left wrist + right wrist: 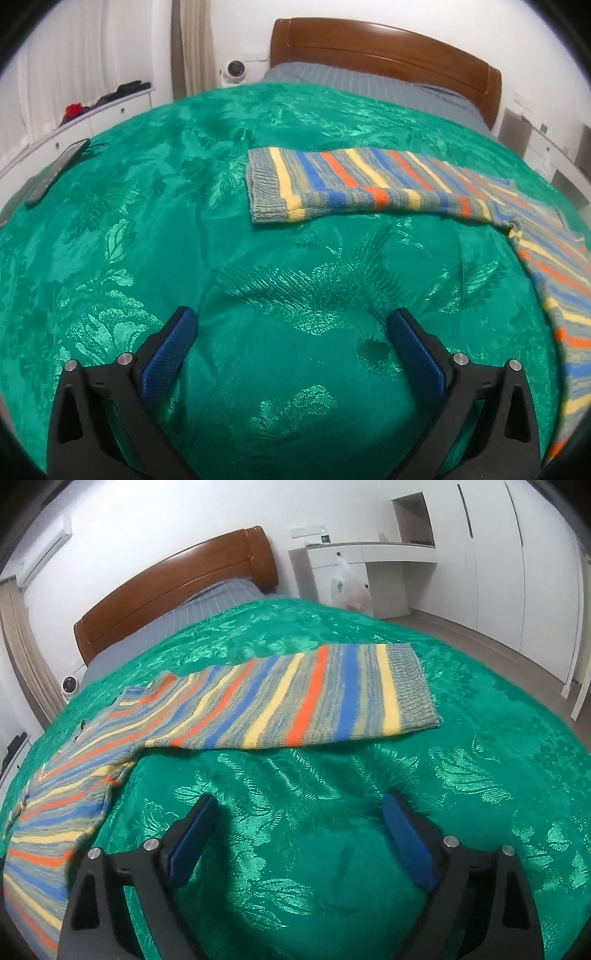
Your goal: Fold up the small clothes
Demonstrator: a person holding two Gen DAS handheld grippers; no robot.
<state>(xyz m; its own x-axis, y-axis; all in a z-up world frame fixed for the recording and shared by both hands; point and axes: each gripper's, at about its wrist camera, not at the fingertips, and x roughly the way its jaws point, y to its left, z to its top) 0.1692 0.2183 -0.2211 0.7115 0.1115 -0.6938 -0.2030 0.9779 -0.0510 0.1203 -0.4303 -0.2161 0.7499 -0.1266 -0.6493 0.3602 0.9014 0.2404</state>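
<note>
A small striped knit sweater (369, 184) in grey, blue, orange and yellow lies spread on a green patterned bedspread (184, 221). In the left wrist view one sleeve stretches left, cuff toward the middle, and the body runs down the right edge. My left gripper (291, 317) is open over bare bedspread, short of that sleeve, with nothing between its blue pads. In the right wrist view the other sleeve of the sweater (295, 701) stretches right, its body at the lower left. My right gripper (299, 801) is open too, over bare bedspread (480, 775) below the sleeve.
A brown wooden headboard (388, 51) and a grey striped sheet (369, 85) lie beyond the bedspread. A dark flat device (55, 170) rests near the bed's left edge. A white desk (369, 554), a plastic bag (351, 587) and white wardrobes (517, 572) stand beyond the bed.
</note>
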